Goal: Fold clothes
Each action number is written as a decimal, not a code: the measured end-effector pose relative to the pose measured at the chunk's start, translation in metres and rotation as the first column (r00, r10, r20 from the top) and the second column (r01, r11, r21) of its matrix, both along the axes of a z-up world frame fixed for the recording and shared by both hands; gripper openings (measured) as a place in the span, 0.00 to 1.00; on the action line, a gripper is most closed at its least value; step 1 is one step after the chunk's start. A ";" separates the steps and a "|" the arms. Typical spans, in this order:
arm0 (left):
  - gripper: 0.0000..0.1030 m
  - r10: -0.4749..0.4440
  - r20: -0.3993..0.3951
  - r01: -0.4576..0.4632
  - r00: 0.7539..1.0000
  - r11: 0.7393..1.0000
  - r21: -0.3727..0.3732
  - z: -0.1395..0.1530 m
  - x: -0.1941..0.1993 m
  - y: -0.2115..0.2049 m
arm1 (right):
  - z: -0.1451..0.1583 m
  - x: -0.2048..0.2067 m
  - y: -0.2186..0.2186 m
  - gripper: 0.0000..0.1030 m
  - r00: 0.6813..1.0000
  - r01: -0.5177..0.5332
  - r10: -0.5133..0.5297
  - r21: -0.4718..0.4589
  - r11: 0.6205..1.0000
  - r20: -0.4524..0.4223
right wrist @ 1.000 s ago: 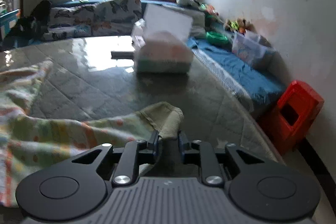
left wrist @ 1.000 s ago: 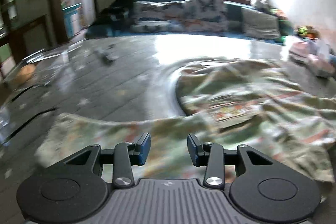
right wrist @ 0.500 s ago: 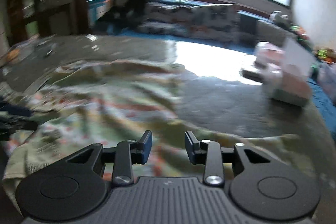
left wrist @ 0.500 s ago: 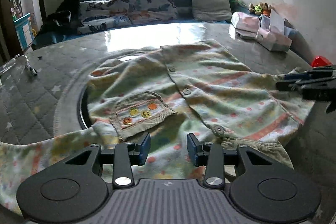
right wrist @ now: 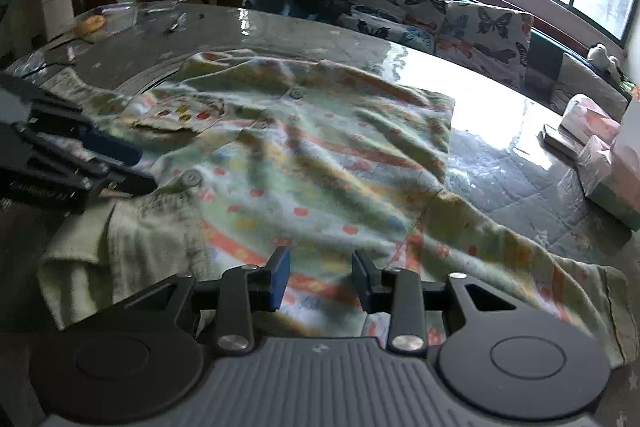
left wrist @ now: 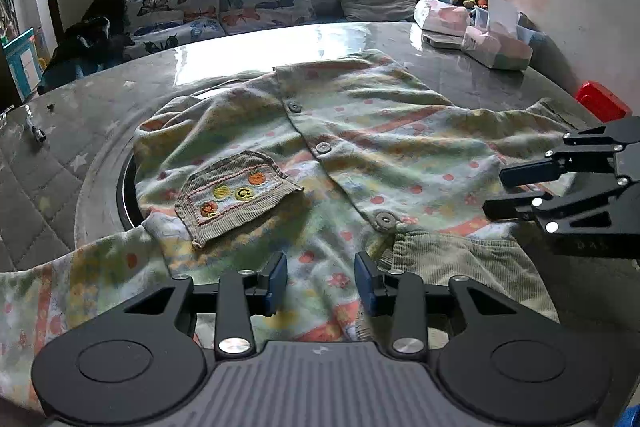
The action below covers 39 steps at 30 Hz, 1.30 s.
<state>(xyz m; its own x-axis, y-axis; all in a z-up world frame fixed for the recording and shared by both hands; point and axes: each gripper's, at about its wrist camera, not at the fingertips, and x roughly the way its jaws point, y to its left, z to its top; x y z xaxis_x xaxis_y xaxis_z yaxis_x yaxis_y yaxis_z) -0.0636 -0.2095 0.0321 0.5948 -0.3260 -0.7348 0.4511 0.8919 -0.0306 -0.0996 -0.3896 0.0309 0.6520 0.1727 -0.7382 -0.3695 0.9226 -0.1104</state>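
Here, a small pale-green knitted cardigan with orange stripes and dots (left wrist: 384, 155) lies spread, front side up, across the middle of a round grey quilted table (left wrist: 52, 163). No fold shows yet, so the folding appears to be at its very start: the garment is laid out, and all of the folding is left to do.

The cardigan is buttoned down the centre with round grey buttons (left wrist: 323, 147). A ribbed patch pocket with embroidered fruit (left wrist: 236, 193) sits on one side of its chest. One sleeve trails toward the near left edge of the table; the other reaches toward the right edge. The cloth is wrinkled, and the ribbed hem near the camera is bunched and partly turned over.

The left gripper (left wrist: 321, 281) hovers over the near hem, its jaws spread and holding nothing. The right gripper (right wrist: 320, 279) hovers over the other side of the garment, jaws likewise spread and empty.

A pastel tissue pack (left wrist: 498, 49) rests near the far right edge of the table.
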 end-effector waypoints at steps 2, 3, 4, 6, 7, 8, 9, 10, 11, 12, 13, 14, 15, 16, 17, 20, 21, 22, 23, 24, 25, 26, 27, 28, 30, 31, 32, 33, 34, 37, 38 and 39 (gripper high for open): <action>0.38 -0.010 0.001 0.010 1.000 1.000 0.005 0.000 -0.002 0.000 | 0.001 -0.005 0.001 0.33 1.000 -0.012 0.012 -0.007 1.000 -0.006; 0.38 -0.015 0.001 0.015 1.000 1.000 0.007 0.001 -0.003 -0.001 | 0.001 -0.007 0.001 0.33 1.000 -0.017 0.017 -0.009 1.000 -0.011; 0.38 -0.021 0.001 0.021 1.000 1.000 0.008 0.001 -0.004 0.000 | 0.002 -0.010 0.000 0.33 1.000 -0.021 0.021 -0.008 1.000 -0.017; 0.38 -0.032 0.003 0.032 0.999 0.999 0.010 0.001 -0.007 0.001 | 0.003 -0.015 -0.001 0.33 0.999 -0.029 0.029 -0.007 1.000 -0.029; 0.38 -0.037 0.003 0.037 0.999 0.999 0.011 0.002 -0.007 0.001 | 0.004 -0.018 -0.001 0.33 0.999 -0.031 0.031 -0.005 1.000 -0.036; 0.38 -0.042 0.003 0.042 0.999 0.999 0.011 0.002 -0.008 0.001 | 0.004 -0.020 -0.001 0.33 0.999 -0.033 0.033 -0.003 0.999 -0.043; 0.38 -0.050 0.004 0.050 0.999 0.999 0.013 0.002 -0.010 0.001 | 0.005 -0.022 -0.001 0.33 0.998 -0.038 0.037 -0.003 0.999 -0.050; 0.38 -0.058 0.000 0.058 0.998 0.998 0.012 0.003 -0.011 0.001 | 0.007 -0.023 -0.001 0.33 0.997 -0.044 0.043 -0.006 0.999 -0.058; 0.38 -0.066 -0.004 0.066 0.998 0.998 0.010 0.004 -0.011 0.002 | 0.008 -0.023 -0.001 0.33 0.997 -0.049 0.048 -0.007 0.999 -0.064; 0.38 -0.077 -0.011 0.077 0.997 0.997 0.010 0.005 -0.011 0.003 | 0.010 -0.021 -0.001 0.33 0.996 -0.052 0.051 -0.007 0.999 -0.066; 0.38 -0.087 -0.019 0.088 0.996 0.996 0.009 0.006 -0.011 0.005 | 0.012 -0.019 -0.002 0.33 0.996 -0.055 0.055 -0.007 0.998 -0.068; 0.38 -0.088 -0.031 0.088 0.996 0.996 0.000 0.007 -0.008 0.007 | 0.014 -0.017 -0.003 0.33 0.996 -0.058 0.058 -0.006 0.998 -0.071; 0.38 -0.081 -0.055 0.081 0.995 0.997 -0.019 0.009 -0.003 0.011 | 0.016 -0.014 -0.003 0.33 0.995 -0.062 0.061 -0.006 0.998 -0.073; 0.38 -0.072 -0.065 0.070 0.995 0.997 -0.026 0.011 0.001 0.014 | 0.018 -0.012 -0.004 0.34 0.995 -0.065 0.064 -0.006 0.998 -0.075; 0.39 -0.062 -0.075 0.060 0.995 0.998 -0.032 0.013 0.006 0.018 | 0.020 -0.010 -0.004 0.34 0.995 -0.068 0.067 -0.006 0.998 -0.078; 0.40 -0.018 -0.056 0.017 0.998 0.999 -0.028 0.023 0.020 0.028 | 0.026 -0.003 -0.006 0.35 0.993 -0.078 0.077 -0.005 0.997 -0.085; 0.40 -0.002 -0.049 0.000 0.999 1.000 -0.026 0.026 0.025 0.031 | 0.029 0.000 -0.007 0.35 0.994 -0.076 0.075 -0.003 0.997 -0.081; 0.40 0.015 -0.042 -0.017 0.999 1.000 -0.025 0.030 0.030 0.034 | 0.032 0.006 -0.009 0.35 0.995 -0.068 0.068 0.001 0.998 -0.069; 0.41 0.032 -0.032 -0.033 0.999 0.999 -0.026 0.032 0.034 0.037 | 0.035 0.012 -0.011 0.35 0.997 -0.060 0.060 0.005 0.998 -0.056; 0.41 0.057 -0.023 -0.058 0.998 0.998 -0.025 0.035 0.041 0.040 | 0.038 0.017 -0.012 0.35 0.998 -0.052 0.053 0.009 0.999 -0.044; 0.42 0.082 -0.014 -0.082 0.997 0.996 -0.024 0.038 0.048 0.043 | 0.041 0.023 -0.014 0.35 0.999 -0.044 0.044 0.012 0.999 -0.032; 0.42 0.107 -0.005 -0.107 0.994 0.994 -0.024 0.041 0.056 0.046 | 0.044 0.030 -0.016 0.35 0.999 -0.032 0.033 0.016 0.999 -0.020; 0.43 0.128 0.003 -0.128 0.992 0.992 -0.023 0.043 0.064 0.048 | 0.046 0.037 -0.017 0.35 1.000 -0.019 0.020 0.018 1.000 -0.008; 0.43 0.148 0.012 -0.148 0.989 0.989 -0.022 0.044 0.073 0.049 | 0.048 0.045 -0.019 0.35 1.000 -0.005 0.005 0.023 1.000 0.004; 0.45 0.189 0.028 -0.188 0.982 0.982 -0.021 0.047 0.090 0.052 | 0.050 0.063 -0.022 0.35 0.999 0.024 -0.025 0.035 0.999 0.029; 0.45 0.209 0.037 -0.208 0.977 0.978 -0.021 0.048 0.099 0.053 | 0.052 0.071 -0.024 0.35 0.999 0.036 -0.038 0.039 0.999 0.038; 0.46 0.229 0.045 -0.228 0.972 0.973 -0.021 0.050 0.108 0.055 | 0.052 0.080 -0.026 0.35 0.998 0.048 -0.050 0.044 0.998 0.044; 0.46 0.249 0.054 -0.248 0.967 0.969 -0.021 0.051 0.116 0.056 | 0.052 0.091 -0.028 0.35 0.997 0.065 -0.067 0.051 0.997 0.049; 0.46 0.261 0.059 -0.260 0.964 0.965 -0.014 0.050 0.125 0.056 | 0.051 0.100 -0.030 0.35 0.995 0.082 -0.085 0.057 0.995 0.053; 0.46 0.290 0.062 -0.290 0.955 0.957 -0.003 0.045 0.151 0.056 | 0.048 0.126 -0.039 0.35 0.989 0.133 -0.137 0.076 0.988 0.054; 0.46 0.296 0.054 -0.296 0.954 0.955 -0.005 0.042 0.159 0.056 | 0.046 0.135 -0.042 0.35 0.986 0.153 -0.158 0.085 0.985 0.053; 0.46 0.298 0.041 -0.298 0.954 0.955 -0.006 0.038 0.168 0.057 | 0.045 0.143 -0.046 0.35 0.983 0.173 -0.179 0.097 0.980 0.048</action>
